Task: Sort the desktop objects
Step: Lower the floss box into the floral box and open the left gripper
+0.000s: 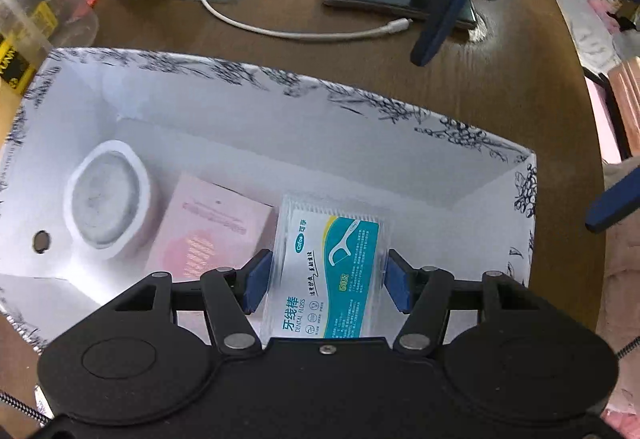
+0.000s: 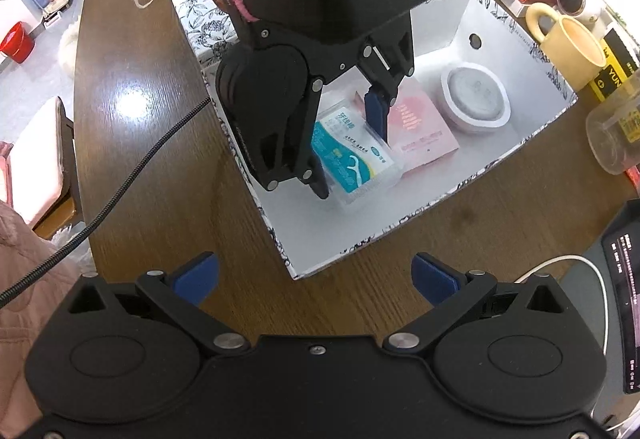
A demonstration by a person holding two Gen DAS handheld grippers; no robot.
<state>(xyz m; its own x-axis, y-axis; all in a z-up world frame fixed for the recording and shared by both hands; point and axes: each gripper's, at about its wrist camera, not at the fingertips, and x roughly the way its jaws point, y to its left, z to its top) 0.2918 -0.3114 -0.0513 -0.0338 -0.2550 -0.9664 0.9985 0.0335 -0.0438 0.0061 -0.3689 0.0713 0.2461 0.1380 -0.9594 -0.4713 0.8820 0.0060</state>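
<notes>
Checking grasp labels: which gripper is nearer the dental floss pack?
Left. The left gripper is down inside the storage box, its fingers on both sides of the dental floss pack. The right gripper hangs open over the table, outside the box.

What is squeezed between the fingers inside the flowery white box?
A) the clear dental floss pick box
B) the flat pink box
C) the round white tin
A: the left gripper clamps the clear dental floss pick box by its sides.
</notes>
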